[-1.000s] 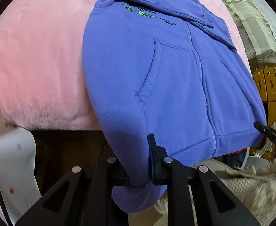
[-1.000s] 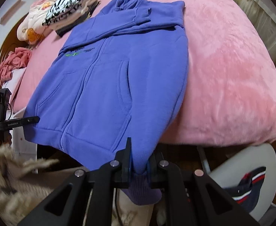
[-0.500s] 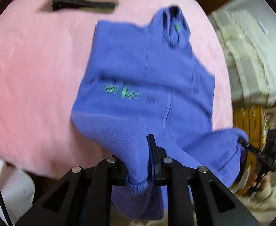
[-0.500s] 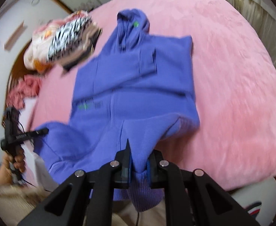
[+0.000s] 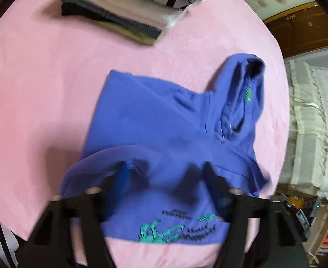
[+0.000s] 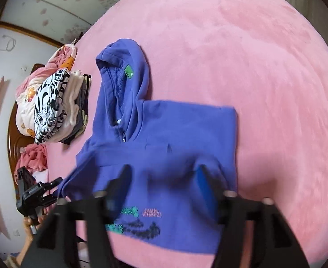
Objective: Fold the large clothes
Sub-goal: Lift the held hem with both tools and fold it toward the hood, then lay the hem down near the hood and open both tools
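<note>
Two claws, both spread wide and holding nothing, jaws just popped open with only hoodie fabric lying underneath rather than pinched. Left claw [image 5: 164,178] and right claw [image 6: 164,181] hovering side by side over the near part of the purple hoodie [image 5: 164,134], pointing steeply down at it. Hoodie lying flat on the pink bed [image 5: 41,89], bottom half flipped up over the chest so the green print sits at the near fold, close to the near edge of the bed. Long axis running away from both claws, hood [image 6: 121,71] stretched toward the far edge. Judging by that, next fold probably needs the hood or a side brought in, and neither hand looks clearly nearer to it. Stack of folded clothes [image 5: 123,6] further up the bed, near the far edge, well apart from the hoodie. No containers anywhere in view, just piles on the blanket.
</note>
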A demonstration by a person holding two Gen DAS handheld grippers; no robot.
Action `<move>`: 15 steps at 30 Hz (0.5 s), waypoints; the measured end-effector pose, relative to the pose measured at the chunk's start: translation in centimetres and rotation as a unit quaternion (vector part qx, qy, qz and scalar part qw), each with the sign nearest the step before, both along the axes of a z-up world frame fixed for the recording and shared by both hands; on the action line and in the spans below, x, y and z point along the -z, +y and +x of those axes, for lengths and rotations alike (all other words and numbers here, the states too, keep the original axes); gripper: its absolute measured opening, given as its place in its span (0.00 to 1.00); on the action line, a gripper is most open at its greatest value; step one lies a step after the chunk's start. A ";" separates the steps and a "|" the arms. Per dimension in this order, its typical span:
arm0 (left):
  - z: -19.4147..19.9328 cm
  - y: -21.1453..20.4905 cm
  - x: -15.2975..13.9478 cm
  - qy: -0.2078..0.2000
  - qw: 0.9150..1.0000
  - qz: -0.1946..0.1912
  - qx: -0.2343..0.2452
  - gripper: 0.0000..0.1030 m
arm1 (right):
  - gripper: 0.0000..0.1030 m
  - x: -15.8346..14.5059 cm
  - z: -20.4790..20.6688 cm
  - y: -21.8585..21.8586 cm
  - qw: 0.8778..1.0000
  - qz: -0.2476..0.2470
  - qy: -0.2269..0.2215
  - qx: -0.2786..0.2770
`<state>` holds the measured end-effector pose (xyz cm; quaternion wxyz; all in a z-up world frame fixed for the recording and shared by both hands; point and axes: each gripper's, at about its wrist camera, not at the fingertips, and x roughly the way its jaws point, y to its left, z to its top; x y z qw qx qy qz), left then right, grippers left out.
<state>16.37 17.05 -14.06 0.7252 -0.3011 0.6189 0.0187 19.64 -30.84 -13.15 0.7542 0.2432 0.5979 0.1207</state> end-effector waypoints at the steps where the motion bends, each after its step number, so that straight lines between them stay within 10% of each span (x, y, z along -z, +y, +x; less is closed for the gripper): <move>1: 0.4 -0.1 0.0 -0.005 1.000 0.006 0.003 0.78 | 0.62 0.2 0.4 -0.1 1.000 0.002 0.000 -0.003; 15: 5.0 -1.6 5.2 0.017 0.972 0.180 0.150 0.78 | 0.62 5.1 2.4 2.0 0.991 -0.111 -0.010 -0.080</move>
